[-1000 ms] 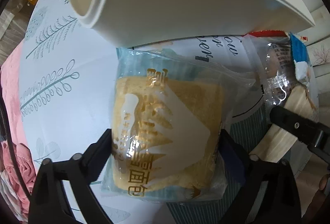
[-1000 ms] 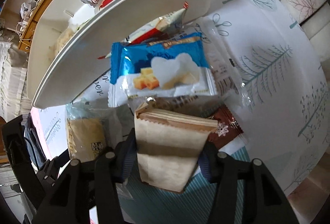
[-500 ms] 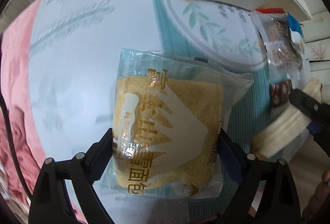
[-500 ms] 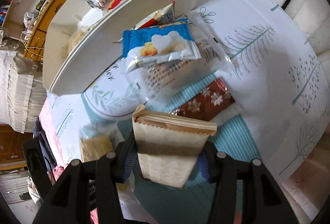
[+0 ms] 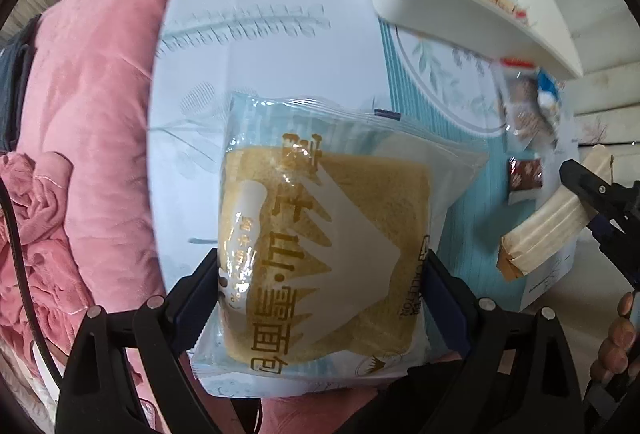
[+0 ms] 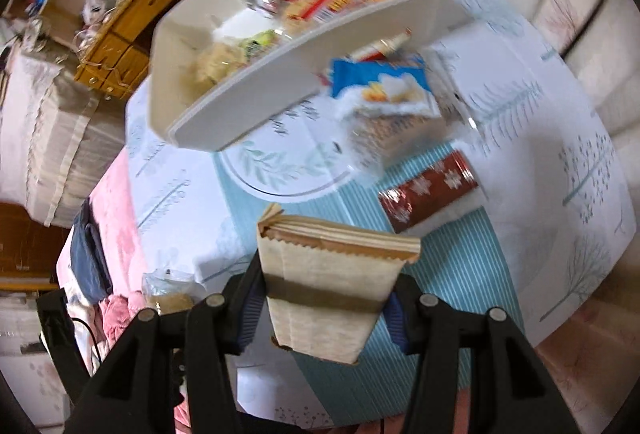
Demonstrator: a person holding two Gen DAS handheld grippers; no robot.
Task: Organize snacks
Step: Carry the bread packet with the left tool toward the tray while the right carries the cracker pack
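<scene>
My left gripper (image 5: 320, 286) is shut on a clear bag of sliced bread (image 5: 320, 246) with gold lettering, held up over the table's left side. My right gripper (image 6: 324, 298) is shut on a beige paper snack packet (image 6: 326, 286), lifted above the striped teal cloth; that packet (image 5: 548, 226) also shows at the right of the left wrist view. The white snack tray (image 6: 248, 94) sits at the back of the table with several wrapped snacks inside. A blue cheese-snack bag (image 6: 384, 82), a clear packet (image 6: 396, 134) and a brown snowflake bar (image 6: 428, 190) lie on the table.
The table wears a white cloth with tree prints (image 6: 552, 122). A pink blanket (image 5: 80, 138) lies left of the table. A wooden cabinet (image 6: 132, 18) stands behind the tray. A person's fingers (image 5: 616, 346) show at the right edge of the left wrist view.
Both grippers have risen with their packets. The left one has drawn back and leftward from under the tray's rim, so the tray now sits far off at top right.
</scene>
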